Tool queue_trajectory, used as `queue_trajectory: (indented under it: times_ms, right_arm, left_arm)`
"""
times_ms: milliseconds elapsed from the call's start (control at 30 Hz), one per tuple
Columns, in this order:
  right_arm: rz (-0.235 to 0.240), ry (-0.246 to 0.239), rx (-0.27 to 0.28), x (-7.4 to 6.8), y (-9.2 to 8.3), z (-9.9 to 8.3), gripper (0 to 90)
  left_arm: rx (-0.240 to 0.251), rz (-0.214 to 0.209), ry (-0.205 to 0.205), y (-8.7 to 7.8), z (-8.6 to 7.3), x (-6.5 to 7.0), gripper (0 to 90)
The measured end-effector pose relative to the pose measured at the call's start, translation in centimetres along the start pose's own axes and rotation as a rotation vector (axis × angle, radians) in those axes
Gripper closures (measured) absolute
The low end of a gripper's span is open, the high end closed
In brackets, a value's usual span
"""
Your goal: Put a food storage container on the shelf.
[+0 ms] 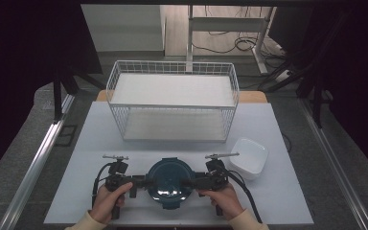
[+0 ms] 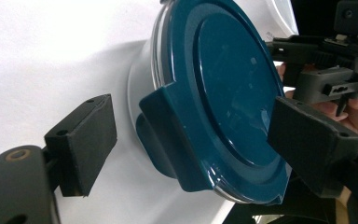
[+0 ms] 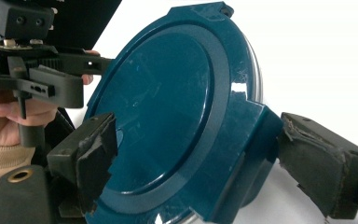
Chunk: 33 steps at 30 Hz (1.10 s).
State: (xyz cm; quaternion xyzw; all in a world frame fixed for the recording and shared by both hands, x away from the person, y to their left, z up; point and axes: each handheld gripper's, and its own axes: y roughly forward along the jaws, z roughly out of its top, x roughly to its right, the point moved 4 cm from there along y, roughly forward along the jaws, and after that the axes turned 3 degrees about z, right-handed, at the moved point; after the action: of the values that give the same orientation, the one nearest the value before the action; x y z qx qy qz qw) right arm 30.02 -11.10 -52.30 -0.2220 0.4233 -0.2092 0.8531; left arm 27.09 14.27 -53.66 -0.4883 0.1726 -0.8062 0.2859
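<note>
A round container with a dark teal lid [image 1: 170, 179] stands near the front edge of the white table [image 1: 100, 143], between my two grippers. My left gripper [image 1: 141, 182] is at its left side, open. In the left gripper view its jaws [image 2: 198, 147] straddle the lid's side latch [image 2: 177, 140]; the left pad [image 2: 81, 144] is clear of the latch and the other pad lies over the lid. My right gripper [image 1: 194, 182] is at the container's right side, open. In the right gripper view its jaws [image 3: 210, 163] bracket the opposite latch [image 3: 249, 154], with one pad [image 3: 95, 158] over the lid top.
A white wire basket [image 1: 172, 100] with a shelf stands across the back of the table. A white square bowl [image 1: 248, 157] sits just right of my right gripper. Metal rails run along both sides of the table, and cables lie on the floor behind it.
</note>
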Motion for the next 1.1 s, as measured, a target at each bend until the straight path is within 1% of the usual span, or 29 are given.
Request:
queue_trajectory:
  times_ms: [33,167,233,367,400,433,467,567,600,667,733,833,900,933,1000,1100]
  right_arm:
    - [0.002,0.006,0.000,0.1,0.1,0.0,12.9]
    - [0.018,0.027,-0.010,0.1,0.6,-0.1,13.9]
    - [0.015,0.026,-0.012,0.1,0.6,-0.2,14.0]
    - [0.013,0.051,-0.018,0.2,0.5,-0.3,16.4]
    - [0.013,0.051,-0.018,0.2,0.5,-0.3,16.4]
    - [0.010,0.049,-0.024,0.2,0.6,-0.4,16.9]
    - [0.010,0.058,-0.043,0.2,0.7,-0.6,17.1]
    - [0.016,0.070,-0.056,0.2,1.0,-0.9,16.4]
    - [0.015,0.075,-0.056,0.2,1.1,-0.9,16.5]
    - [0.015,0.079,-0.051,0.3,1.0,-0.8,19.1]
    - [0.020,0.099,-0.049,0.4,0.8,-0.7,21.7]
    - [0.031,0.129,-0.045,0.6,0.6,-0.7,25.1]
    - [0.033,0.148,-0.037,0.7,0.5,-0.7,27.0]
    - [0.033,0.151,-0.032,0.6,0.3,-0.6,29.0]
    - [0.034,0.151,-0.030,0.6,0.2,-0.6,30.0]
    - [0.033,0.150,-0.014,0.4,-0.1,-0.7,32.5]
  left_arm:
    - [-0.004,0.000,-0.003,0.1,0.0,0.0,15.7]
    - [-0.015,-0.025,-0.022,0.3,-0.2,-0.1,17.5]
    - [-0.020,-0.036,-0.029,0.5,-0.3,-0.1,18.0]
    - [-0.027,-0.054,-0.048,0.6,-0.4,0.0,21.4]
    - [-0.029,-0.060,-0.053,0.6,-0.5,0.0,21.4]
    - [-0.032,-0.072,-0.060,0.6,-0.5,-0.1,22.1]
    - [-0.034,-0.075,-0.063,0.6,-0.6,-0.1,23.0]
    - [-0.039,-0.087,-0.075,0.8,-0.7,-0.1,23.8]
    - [-0.041,-0.088,-0.077,0.9,-0.7,-0.1,24.1]
    - [-0.042,-0.072,-0.066,0.9,-0.8,-0.1,25.6]
    - [-0.037,-0.057,-0.068,0.9,-0.8,-0.1,29.7]
    - [-0.032,-0.068,-0.101,0.8,-0.8,-0.3,32.6]
    - [-0.031,-0.064,-0.108,0.7,-0.8,-0.3,33.6]
    - [-0.032,-0.058,-0.107,0.6,-0.8,-0.1,34.6]
    - [-0.023,-0.047,-0.108,0.5,-0.8,0.1,35.3]
    - [-0.016,-0.045,-0.113,0.2,-0.9,0.3,37.1]
